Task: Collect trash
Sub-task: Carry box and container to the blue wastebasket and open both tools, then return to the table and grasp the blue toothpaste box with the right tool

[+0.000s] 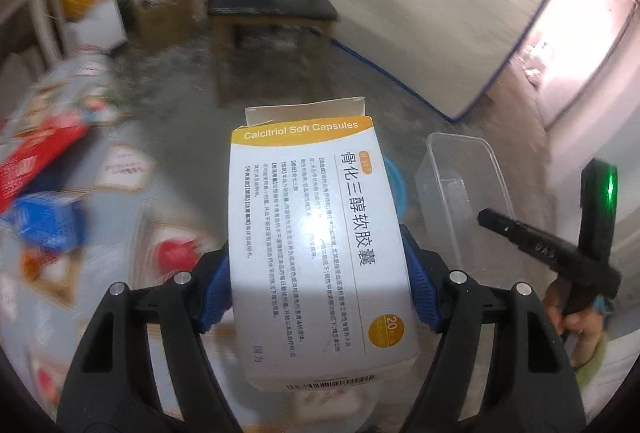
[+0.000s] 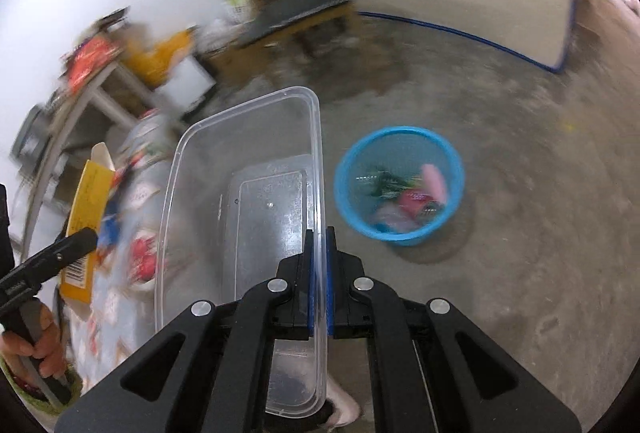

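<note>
Item 1: left claw (image 1: 320, 285) clenched on a white-and-yellow cardboard medicine box (image 1: 320, 245).

Item 2: right claw (image 2: 319, 273) pinched the rim of a clear plastic container (image 2: 248, 169).

The round blue mesh bin (image 2: 400, 185) sat ahead-right; best centred over it before letting go.

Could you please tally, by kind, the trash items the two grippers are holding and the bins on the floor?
White and yellow cardboard medicine box, in left gripper: 1
Clear plastic food container, in right gripper: 1
Blue mesh wastebasket: 1
Total: 3

A lived-in home room (wooden chair (image 1: 272, 5), cluttered patterned table (image 1: 120, 213)).
</note>
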